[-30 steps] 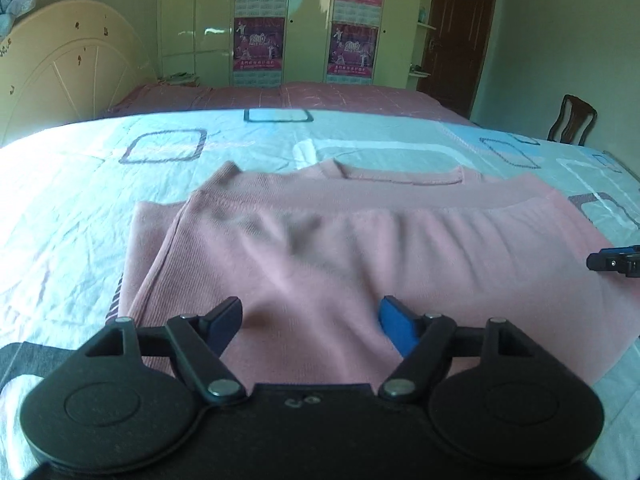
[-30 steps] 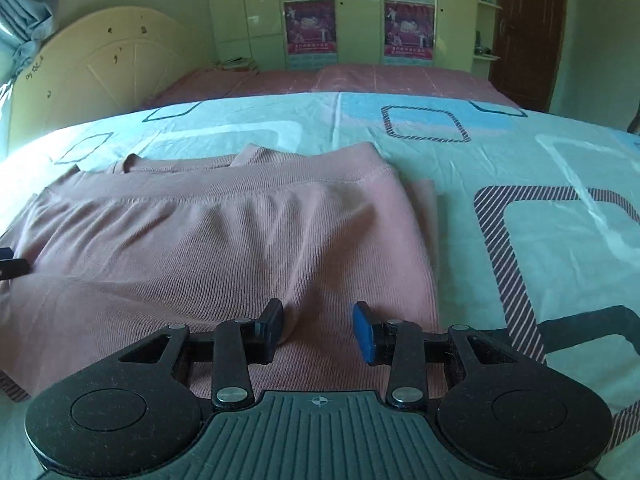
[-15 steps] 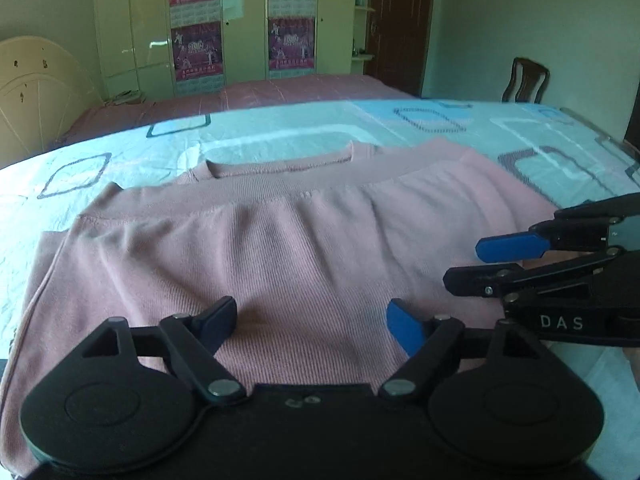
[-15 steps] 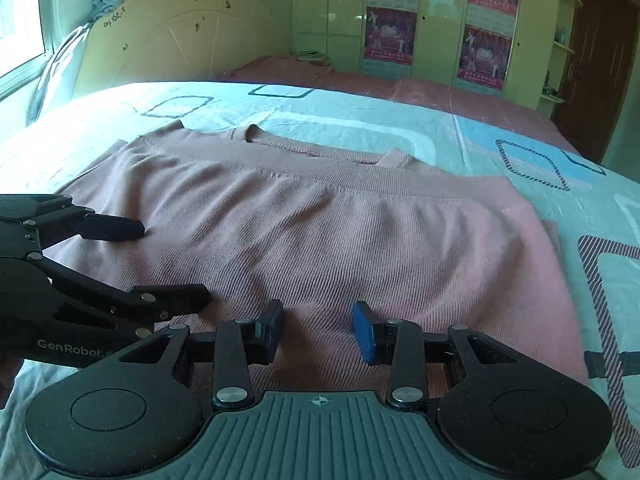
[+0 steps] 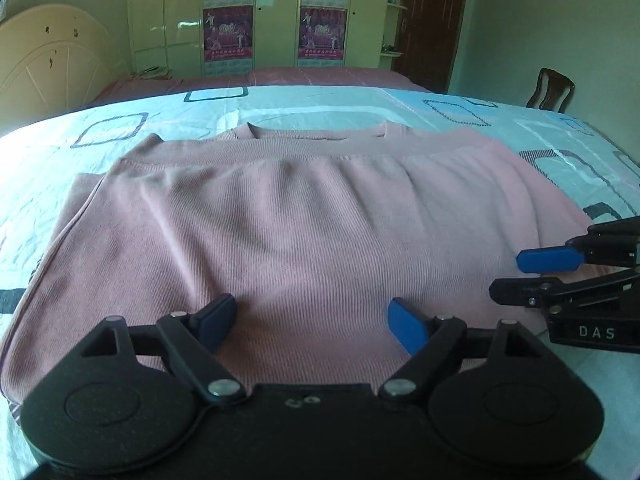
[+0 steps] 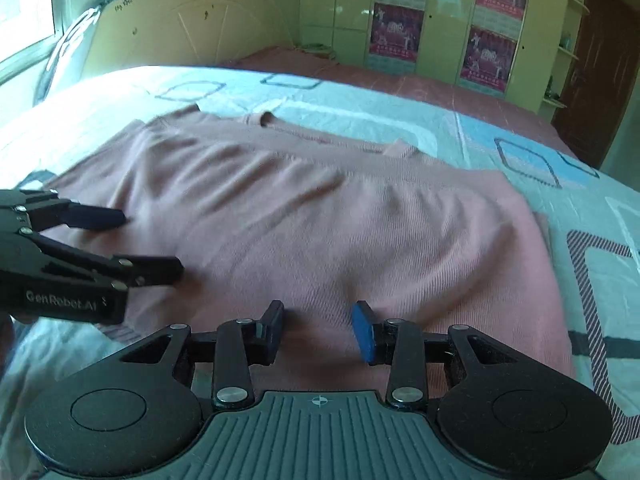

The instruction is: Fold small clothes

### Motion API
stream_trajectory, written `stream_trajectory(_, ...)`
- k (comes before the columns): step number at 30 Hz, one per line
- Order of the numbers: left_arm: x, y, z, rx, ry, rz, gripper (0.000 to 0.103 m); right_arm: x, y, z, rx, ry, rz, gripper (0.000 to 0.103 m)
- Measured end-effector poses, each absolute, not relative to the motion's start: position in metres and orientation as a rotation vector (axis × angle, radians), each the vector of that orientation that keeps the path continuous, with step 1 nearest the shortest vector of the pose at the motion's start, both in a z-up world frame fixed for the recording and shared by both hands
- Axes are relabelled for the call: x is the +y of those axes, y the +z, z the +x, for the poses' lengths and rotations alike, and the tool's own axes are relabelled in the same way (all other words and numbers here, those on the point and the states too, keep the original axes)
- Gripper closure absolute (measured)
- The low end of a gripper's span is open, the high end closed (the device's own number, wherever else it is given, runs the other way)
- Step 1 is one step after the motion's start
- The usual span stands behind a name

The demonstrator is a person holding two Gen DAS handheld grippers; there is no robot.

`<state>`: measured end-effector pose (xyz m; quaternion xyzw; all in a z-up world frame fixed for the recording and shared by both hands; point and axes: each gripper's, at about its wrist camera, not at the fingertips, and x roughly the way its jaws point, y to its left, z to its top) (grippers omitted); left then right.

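- While the pink top (image 5: 304, 232) lies flat on the bed (image 5: 280, 108), both claws hang low over its near edge.
- The top is folded, and its bottom band lies across it just under the neck hole (image 5: 316, 132).
- A bit of sleeve sticks out on the left side of the top in the left view.
- The left claw (image 5: 312, 320) has its jaws wide apart, with nothing pinched between them, only the pink cloth below.
- The right claw (image 6: 318, 330) has its jaws closer together, but there is a clear gap, and they pinch nothing.
- In the left view the right claw comes in from the right edge, over the right end of the top.
- In the right view the left claw comes in from the left edge, over the left end of the top.
- The bed has a light blue sheet (image 6: 520, 152) with square shapes on it.
- Behind the bed stand a cream headboard (image 6: 180, 20) and tall cupboards (image 5: 276, 12) with posters.
- A dark door (image 5: 432, 20) and a wooden chair (image 5: 550, 90) are on the right in the left view.
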<state>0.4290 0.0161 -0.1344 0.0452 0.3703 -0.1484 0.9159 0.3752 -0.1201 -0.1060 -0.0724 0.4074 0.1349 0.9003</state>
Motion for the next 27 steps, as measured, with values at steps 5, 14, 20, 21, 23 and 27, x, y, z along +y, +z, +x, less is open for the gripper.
stream_trajectory(5,0.04,-0.119,0.414,0.7,-0.248,0.046,0.021,-0.136,-0.092,0.355,0.779,0.254,-0.149,0.066)
stream_trajectory(14,0.107,-0.132,0.396,0.744,-0.101,0.074,0.019,-0.236,-0.11,0.329,0.839,0.042,-0.048,0.066)
stream_trajectory(20,0.11,-0.131,0.394,0.76,-0.091,0.048,0.017,-0.239,-0.111,0.327,0.837,0.018,-0.041,0.066)
stream_trajectory(21,0.11,-0.131,0.396,0.764,-0.086,0.041,0.016,-0.238,-0.11,0.328,0.84,0.012,-0.035,0.066)
stream_trajectory(23,0.109,-0.13,0.396,0.767,-0.079,0.041,0.016,-0.238,-0.106,0.328,0.844,0.01,-0.028,0.066)
stream_trajectory(27,0.11,-0.132,0.394,0.766,-0.083,0.042,0.016,-0.243,-0.109,0.327,0.848,0.022,-0.007,0.066)
